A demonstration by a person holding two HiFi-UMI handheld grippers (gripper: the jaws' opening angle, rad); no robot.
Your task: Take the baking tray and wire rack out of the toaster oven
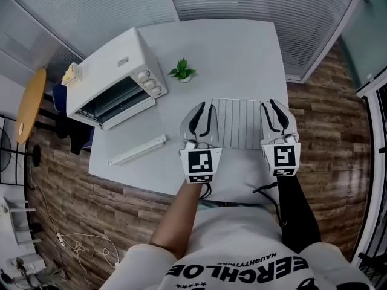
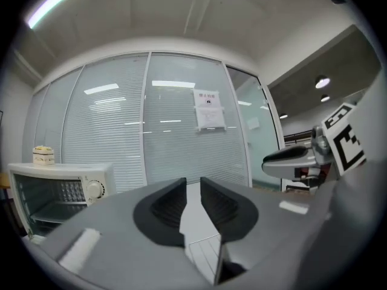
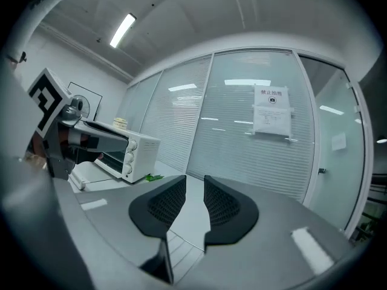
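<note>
You are working in an office-type room: tall glass partitions (image 2: 175,132) backed by closed slatted blinds wall it in, a printed paper notice (image 2: 208,109) is stuck to one pane, and long strip lights (image 3: 123,30) run across the plain ceiling. Under you lies a wood-pattern floor (image 1: 84,210) with loose white cables (image 1: 71,244) trailing near one edge. A plain white table (image 1: 242,59) carries a toaster oven (image 1: 112,77) and a small potted plant (image 1: 182,71), and a round wooden tabletop (image 1: 30,104) stands off to your left.
</note>
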